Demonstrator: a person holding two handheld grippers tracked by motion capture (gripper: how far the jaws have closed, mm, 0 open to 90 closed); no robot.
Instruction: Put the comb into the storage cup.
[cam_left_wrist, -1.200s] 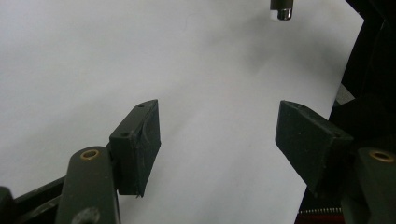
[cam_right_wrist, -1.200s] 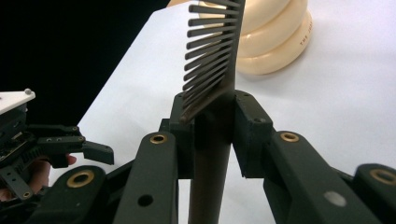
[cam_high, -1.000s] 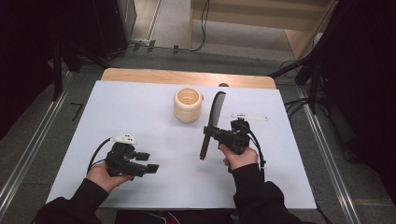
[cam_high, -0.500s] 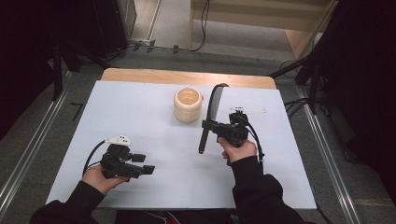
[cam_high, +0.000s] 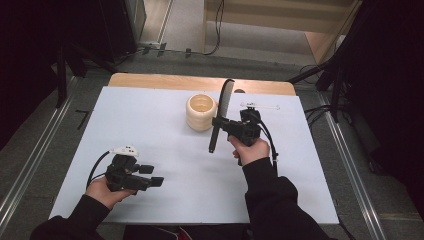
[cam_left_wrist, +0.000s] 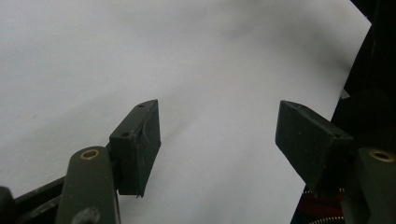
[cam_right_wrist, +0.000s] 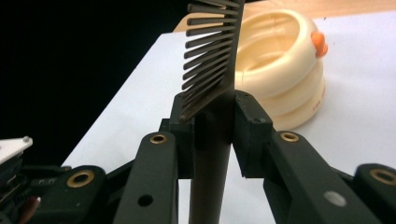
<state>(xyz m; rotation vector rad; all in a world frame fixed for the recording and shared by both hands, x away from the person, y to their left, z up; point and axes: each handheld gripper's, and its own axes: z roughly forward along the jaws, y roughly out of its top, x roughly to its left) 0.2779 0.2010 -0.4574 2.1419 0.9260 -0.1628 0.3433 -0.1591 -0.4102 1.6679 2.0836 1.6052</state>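
Nearest the viewer in the high view, the left gripper (cam_high: 150, 176) rests low over the white counter (cam_high: 165, 200), held in the person's left hand (cam_high: 102, 192) close to the counter's near-left corner. Its fingers (cam_left_wrist: 137, 144) stand well apart in the left gripper view, with bare white surface between them and nothing in their span.

Farther in, right of centre, the right hand (cam_high: 250, 150) holds the right gripper (cam_high: 217, 122) above the counter. Its fingers (cam_right_wrist: 250, 128) are clamped from both sides on a dark comb (cam_high: 220, 117), at the point where the teeth give way to the plain handle. In the right gripper view the comb (cam_right_wrist: 212, 70) runs straight up between the two pads, teeth fanning to one side above the grip and the handle passing down below it. In the high view the comb stands steeply, its handle end pointing down toward the counter and its toothed end rising toward the far edge.

Just beyond and to the left of the comb stands a cream ribbed cup (cam_high: 201, 112), upright and open at the top; the right gripper view shows a small orange mark on its rim. Behind the right gripper a slim white object (cam_high: 260, 106) lies flat on the counter. A strip of bare wood (cam_high: 150, 80) borders the far edge.
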